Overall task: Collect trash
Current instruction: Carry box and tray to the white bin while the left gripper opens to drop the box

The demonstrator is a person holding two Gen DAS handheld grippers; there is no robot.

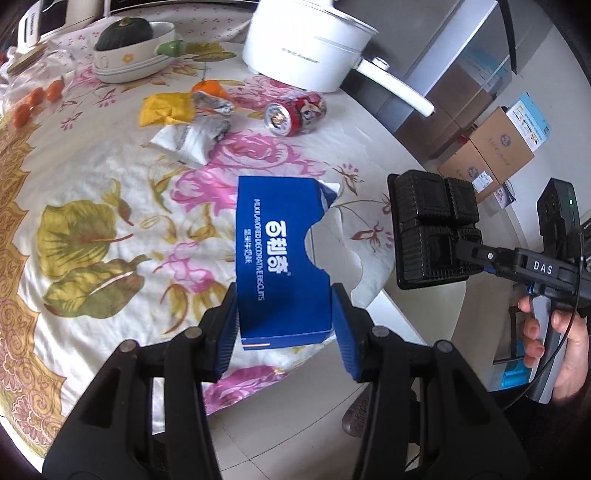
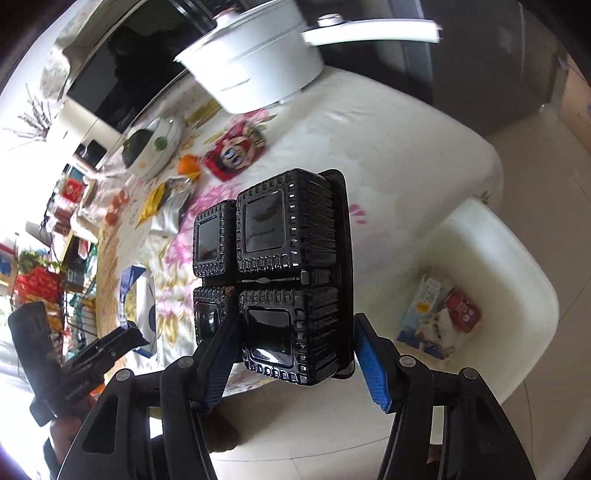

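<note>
Left tongs [image 1: 284, 328] are gripping the blue biscuit box [image 1: 277, 258]; right tongs [image 2: 295, 354] are gripping the black tray [image 2: 291, 273]; can [image 1: 295, 112] and wrappers [image 1: 192, 125] are remaining on the table [image 1: 74, 177].

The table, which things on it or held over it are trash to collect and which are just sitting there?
Trash:
- blue biscuit box, in the left tongs
- black plastic tray, in the right tongs
- drink can lying on its side
- crumpled wrappers

Just there:
- white pot
- dish with a squash
- small oranges
</note>
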